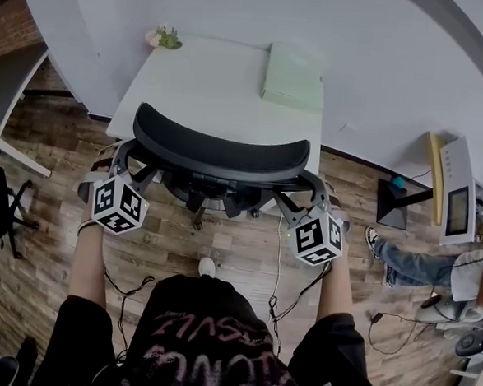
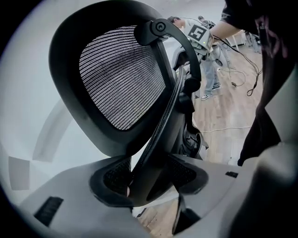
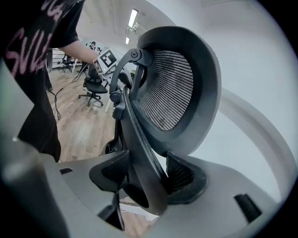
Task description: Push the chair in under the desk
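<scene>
Left gripper [image 2: 149, 175] — jaws closed onto the left edge strip of the black mesh chair [image 1: 218, 149]; right gripper [image 3: 143, 175] — jaws clamped likewise on the right edge strip. The chair's backrest spans between the 2 grippers, just beyond the person, at the near edge of the white desk [image 1: 201, 86], its seat out of sight below. On the desk: 1 pale green box [image 1: 295, 76] far right, 1 small flower sprig [image 1: 163, 37] at the far-left corner.

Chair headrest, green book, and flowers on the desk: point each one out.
chair headrest [image 1: 220, 149], head view, middle of its black top edge.
green book [image 1: 294, 76], head view, centre of its cover.
flowers [image 1: 162, 37], head view, the pale blossoms.
</scene>
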